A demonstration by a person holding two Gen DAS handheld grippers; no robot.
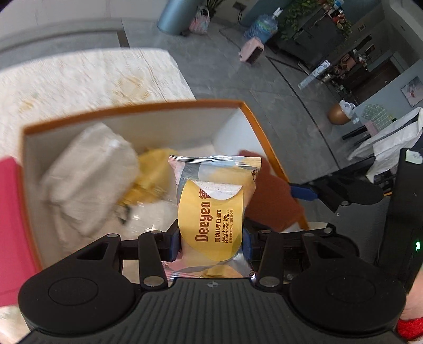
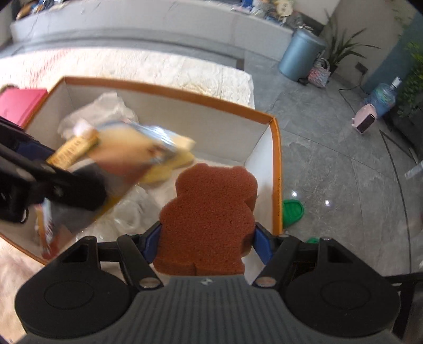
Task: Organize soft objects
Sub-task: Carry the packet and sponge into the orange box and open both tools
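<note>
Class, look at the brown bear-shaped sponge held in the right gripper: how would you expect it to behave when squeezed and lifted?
The sponge looks porous all over, so it is probably light and squashy. The right gripper presses its sides, so it likely springs back when released. Its rough, open surface suggests it will not slip easily, and dropping it into the box should do no harm.

This looks like a lived-in home, probably a living room. A grey stone-tiled floor [image 2: 330, 148] carries a blue-grey pedal bin [image 2: 298, 54], a woven handbag [image 2: 320, 74], potted plants [image 2: 341, 45] and a large water bottle [image 1: 261, 25]. Cluttered shelves [image 1: 351, 57] line the far side.
</note>
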